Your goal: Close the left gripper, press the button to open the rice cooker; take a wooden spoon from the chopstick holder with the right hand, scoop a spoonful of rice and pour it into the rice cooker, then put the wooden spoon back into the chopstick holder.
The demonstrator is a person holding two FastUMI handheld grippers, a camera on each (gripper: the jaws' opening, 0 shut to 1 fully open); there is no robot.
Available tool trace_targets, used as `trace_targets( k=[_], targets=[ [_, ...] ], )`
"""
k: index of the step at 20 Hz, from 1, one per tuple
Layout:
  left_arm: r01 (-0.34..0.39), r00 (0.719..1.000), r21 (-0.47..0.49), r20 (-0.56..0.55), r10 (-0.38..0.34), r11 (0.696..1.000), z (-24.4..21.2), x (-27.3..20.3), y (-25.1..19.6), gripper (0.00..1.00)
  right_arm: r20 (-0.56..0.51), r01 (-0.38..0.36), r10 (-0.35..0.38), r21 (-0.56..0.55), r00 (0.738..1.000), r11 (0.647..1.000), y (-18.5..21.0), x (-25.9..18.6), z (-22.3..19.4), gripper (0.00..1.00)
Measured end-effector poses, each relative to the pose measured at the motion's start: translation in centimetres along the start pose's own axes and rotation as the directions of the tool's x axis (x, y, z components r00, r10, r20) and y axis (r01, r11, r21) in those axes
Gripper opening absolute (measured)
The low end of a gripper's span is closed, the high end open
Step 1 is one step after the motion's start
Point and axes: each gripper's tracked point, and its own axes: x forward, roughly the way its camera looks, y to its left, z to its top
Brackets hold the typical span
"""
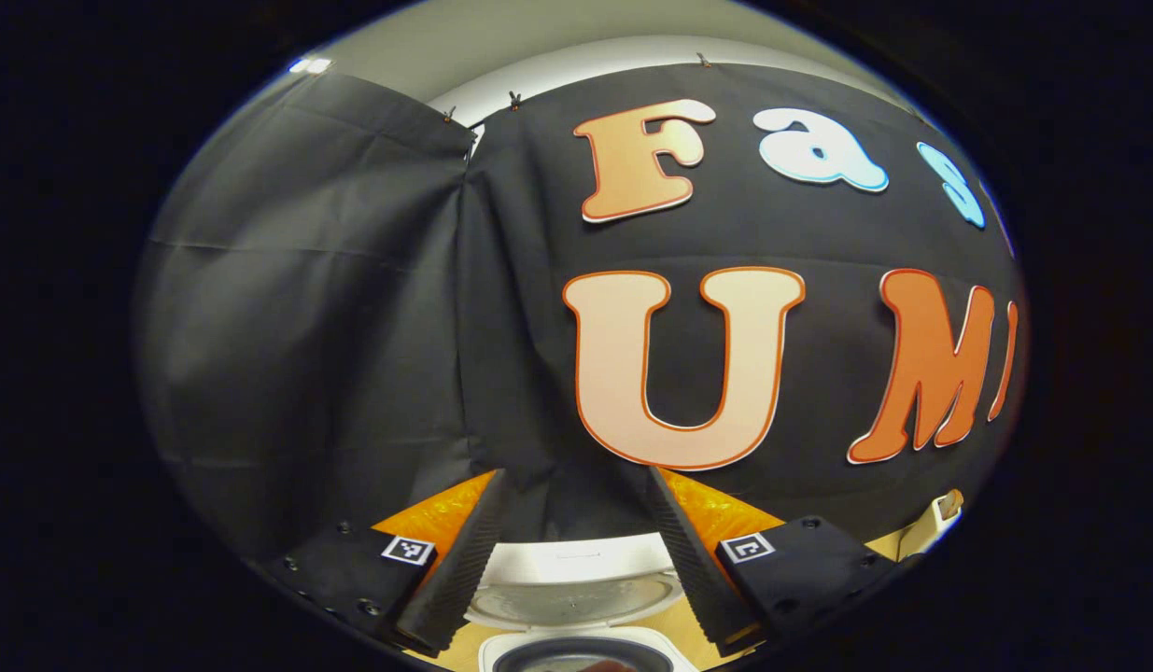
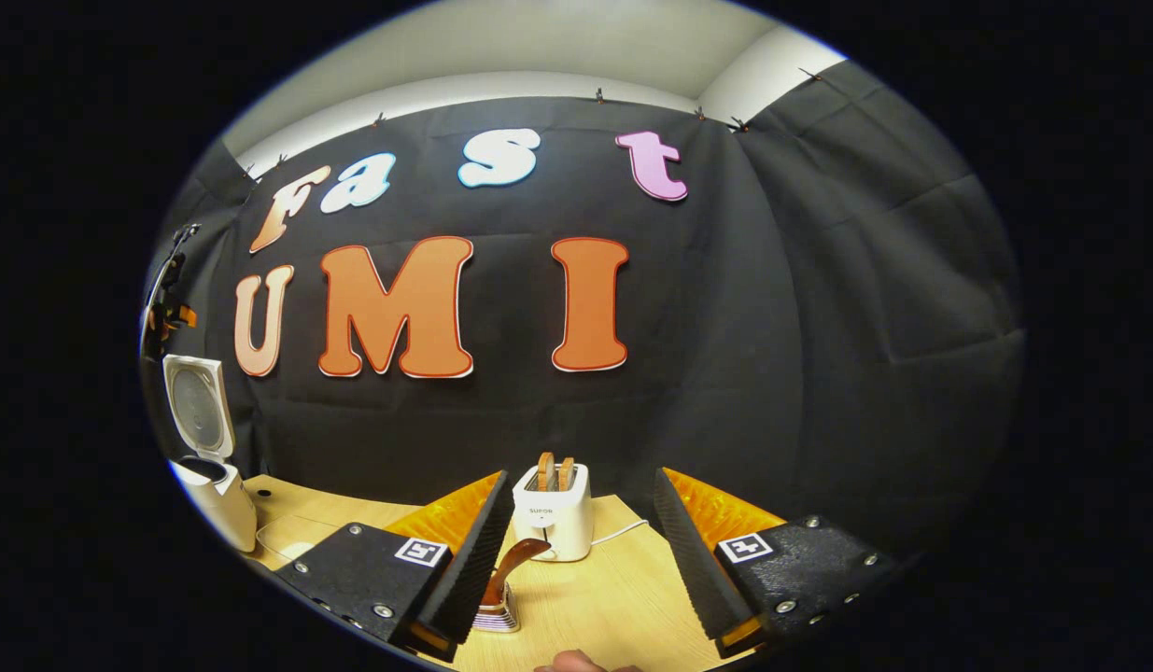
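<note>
Below the left claw (image 1: 571,560), between its spread fingers, sits the cooker (image 1: 576,597), lid already up, pot mouth at the bottom edge of the left gripper view. So the button step looks done. Left claw holds nothing.

Right gripper view: right claw (image 2: 576,560) also spread wide, empty. Spoon (image 2: 513,565) stands in the holder (image 2: 498,616) on the worktop (image 2: 604,607), just ahead of the claw and off toward its left finger, nearly touching that finger's inner face in the picture; can't tell if there's real contact. Handle rises out of the holder and tilts right toward the gap centre, so its long axis runs roughly upright, leaning. Toaster (image 2: 553,513) stands behind the holder, near it, cord trailing right.

Cooker (image 2: 207,467) shows far left in that view, lid upright, well apart from the holder.

Judgement: current step is spoon pickup. Right claw is the nearer one by far. The spoon is left of the gap's centre, so the claw needs to shift left and drop a bit so both fingers bracket the handle across its width before closing. Risk: left finger knocks the holder over on approach. Rice supply isn't something I can make out.
</note>
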Motion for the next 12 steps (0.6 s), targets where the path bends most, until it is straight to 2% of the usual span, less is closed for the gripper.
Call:
trace_targets(
  k=[6,7,8,12],
  targets=[
    [-0.042,0.988,0.059,-0.148,0.050,0.997,-5.2,3.9,1.0,0.94,0.007,0.000,0.000,0.005,1.000,1.000,-0.1,-0.8,0.3,0.90],
    [-0.045,0.981,0.078,-0.183,0.058,0.996,-6.0,4.2,1.0,0.94,0.003,-0.005,0.005,0.002,1.000,1.000,0.1,-1.0,0.2,0.85],
    [-0.046,0.980,0.085,-0.189,0.062,0.995,-6.1,4.5,1.0,0.95,-0.001,-0.009,0.009,-0.003,1.000,1.000,0.2,-1.1,0.0,0.90],
    [-0.004,0.971,0.053,-0.240,0.017,0.999,-6.7,3.7,-0.7,0.94,-0.011,-0.010,0.010,-0.028,1.000,1.000,-0.3,-1.3,-0.5,0.90]
  ],
)
